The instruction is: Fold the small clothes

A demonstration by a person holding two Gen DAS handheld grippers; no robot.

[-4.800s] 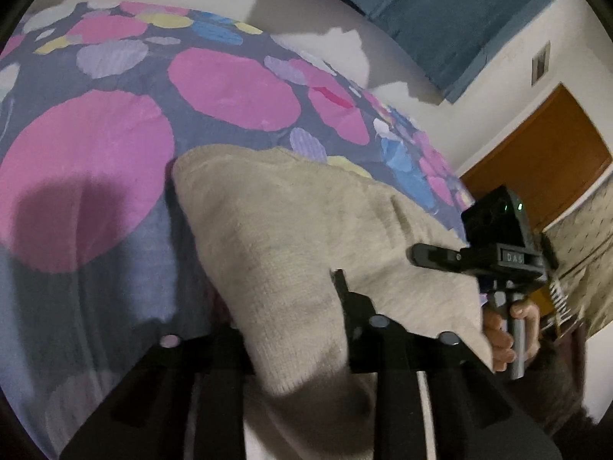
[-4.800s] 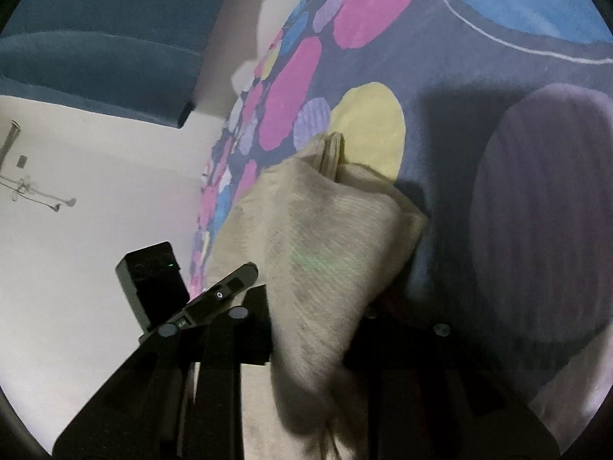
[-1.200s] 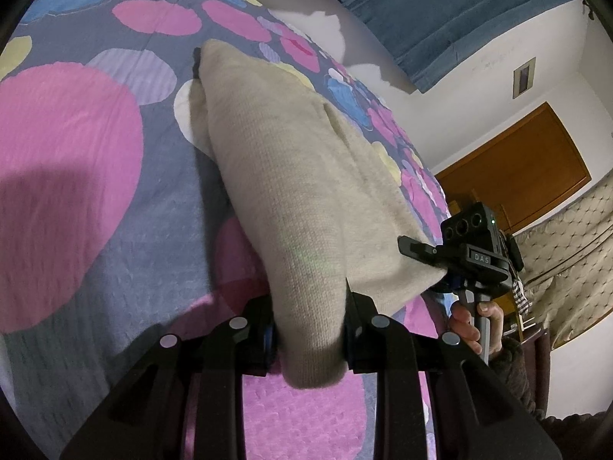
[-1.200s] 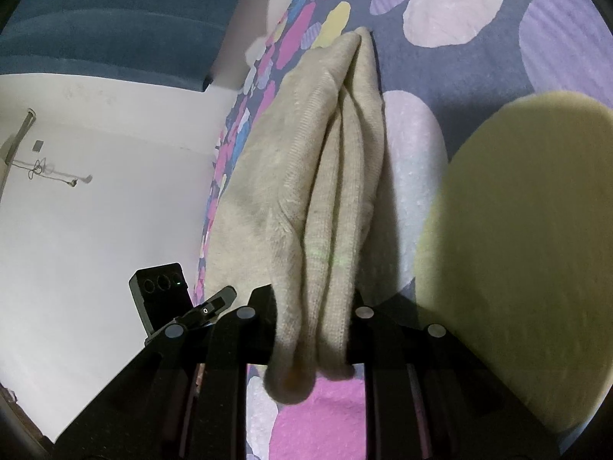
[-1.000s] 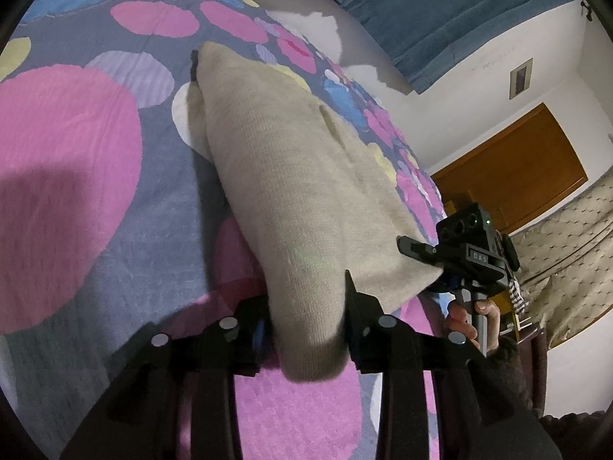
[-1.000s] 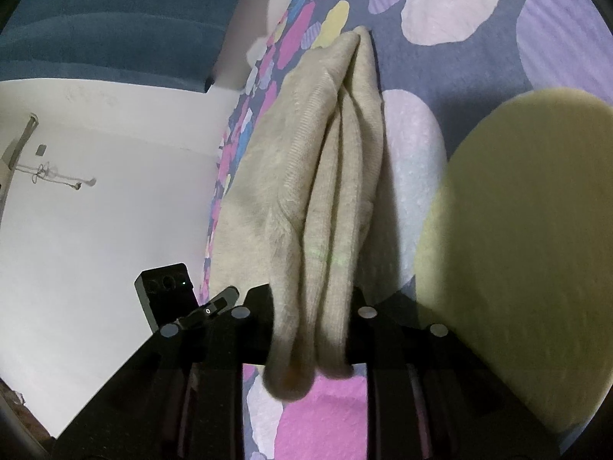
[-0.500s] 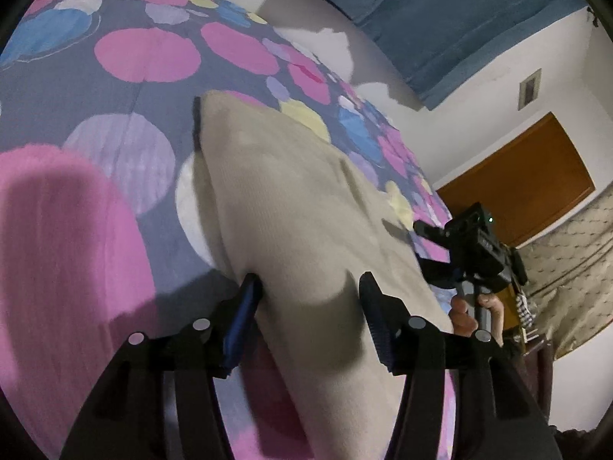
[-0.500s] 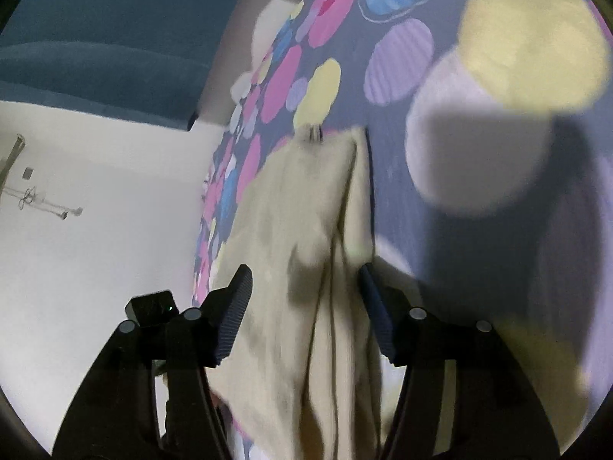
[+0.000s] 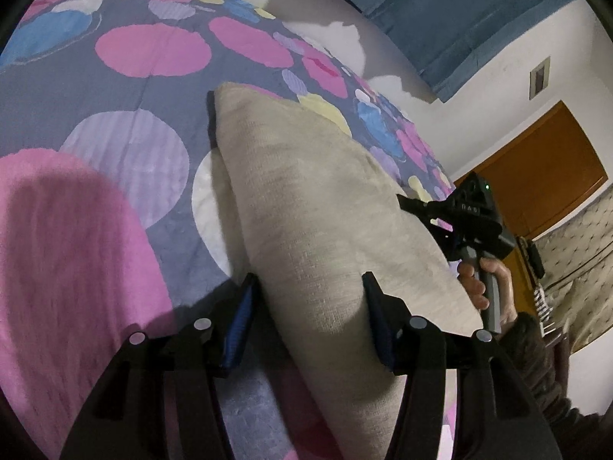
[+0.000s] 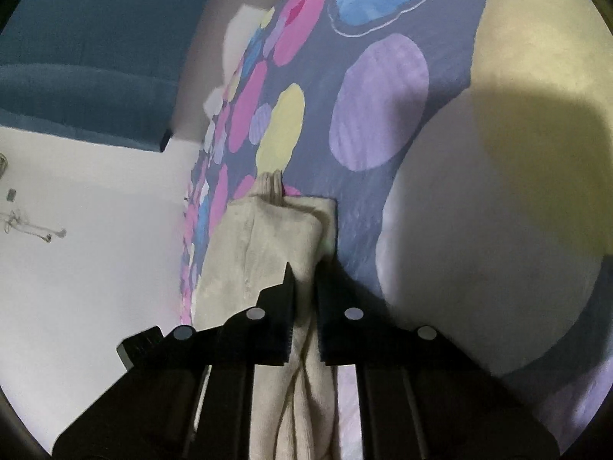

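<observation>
Beige knit, folded into a long pad, lies on the bedspread (image 9: 153, 88), which is grey-blue w/ big pink, lilac, yellow and blue dots. This garment (image 9: 318, 207) runs from its far folded corner toward both cameras.

The left gripper (image 9: 308, 283) stands about half open. Its two black fingers w/ blue pads straddle the near end of the garment, one on each side; the left pad looks just at the cloth's edge, the right one at or just off the other edge. No squeeze shows in the fabric, so it isn't gripped on this side.

The right gripper (image 10: 306, 295), seen in its own view, has its jaws drawn down to a narrow slit. A strip of the garment (image 10: 268, 237) fills that slit and carries on below between the finger bases, so the cloth is pinched there. Its folded edges show as two or three layers bunched together. In the left view the same tool appears at the garment's right edge, a hand (image 9: 484, 287) wrapped round its handle and a dark sleeve (image 9: 536, 352) behind.

Around: a blue curtain (image 9: 440, 11) hangs beyond the bed, a white wall (image 10: 84, 237) beside it, and a brown wooden door (image 9: 536, 168) at the right of the left view. A patterned beige cloth (image 9: 574, 260) sits past the hand. Dark shadows of the tools fall on the bedspread near each gripper. Nothing lies on top of the garment.
</observation>
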